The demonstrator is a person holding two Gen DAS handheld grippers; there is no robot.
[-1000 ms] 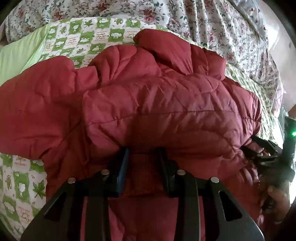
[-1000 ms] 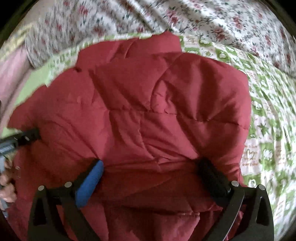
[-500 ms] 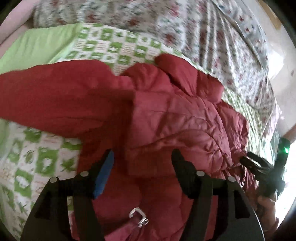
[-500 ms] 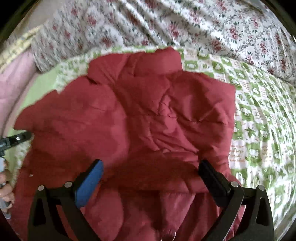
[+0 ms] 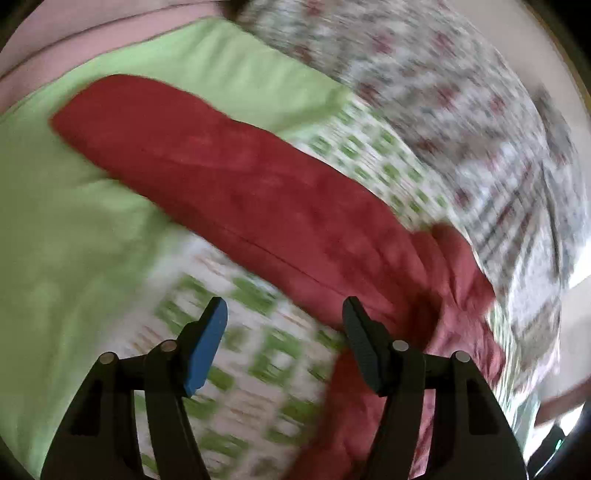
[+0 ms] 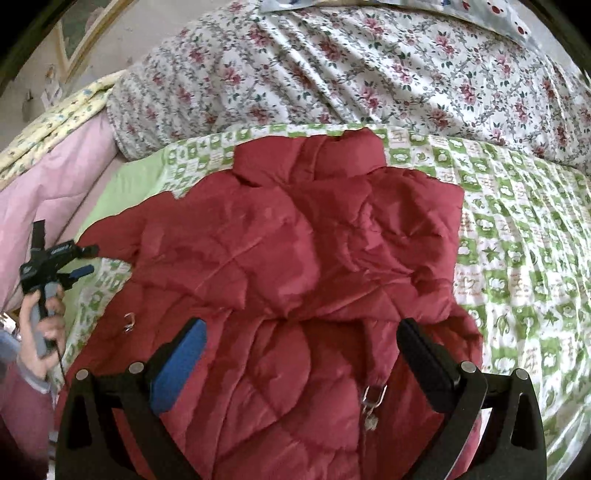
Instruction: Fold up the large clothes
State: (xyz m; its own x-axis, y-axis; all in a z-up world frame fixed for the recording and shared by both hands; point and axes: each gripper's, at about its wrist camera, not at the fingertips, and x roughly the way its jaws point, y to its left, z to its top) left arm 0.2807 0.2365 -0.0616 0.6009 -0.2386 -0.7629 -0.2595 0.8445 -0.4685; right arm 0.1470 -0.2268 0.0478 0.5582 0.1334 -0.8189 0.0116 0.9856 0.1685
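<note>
- On the bed, the red quilted jacket (image 6: 295, 266) lies spread over a green-and-white patterned quilt (image 6: 517, 258), collar toward twelve o'clock in the right wrist view, its lower part folded up over the body.
- The jacket's hem runs out of that picture at six o'clock, behind the gripper's fingers, so its bottom edge cannot be seen.
- The left wrist view is smeared by blur: the quilt's squares and the floral print are streaks, and only one long sleeve (image 5: 207, 166) reads clearly, stretching from ten o'clock down toward four o'clock.
- The left gripper (image 5: 284, 321) has just been opening its jaws; they stand apart with nothing between them, over the quilt beside the sleeve.
- In the right wrist view that gripper shows small at nine o'clock, gripped by a hand (image 6: 44, 317), the arm cut off at the edge.
- The right gripper (image 6: 299, 339) hovers above the jacket with jaws wide apart and nothing clamped.
- Two metal zipper pulls (image 6: 371, 395) glint on the cloth, one near six o'clock, one near eight o'clock.
- A floral duvet (image 6: 369, 74) is heaped at twelve o'clock, a plain green sheet (image 5: 55, 240) and a pink blanket (image 6: 48, 192) lie toward nine o'clock.
- A wall with a framed edge (image 6: 85, 33) shows at eleven o'clock, too warped to read.
</note>
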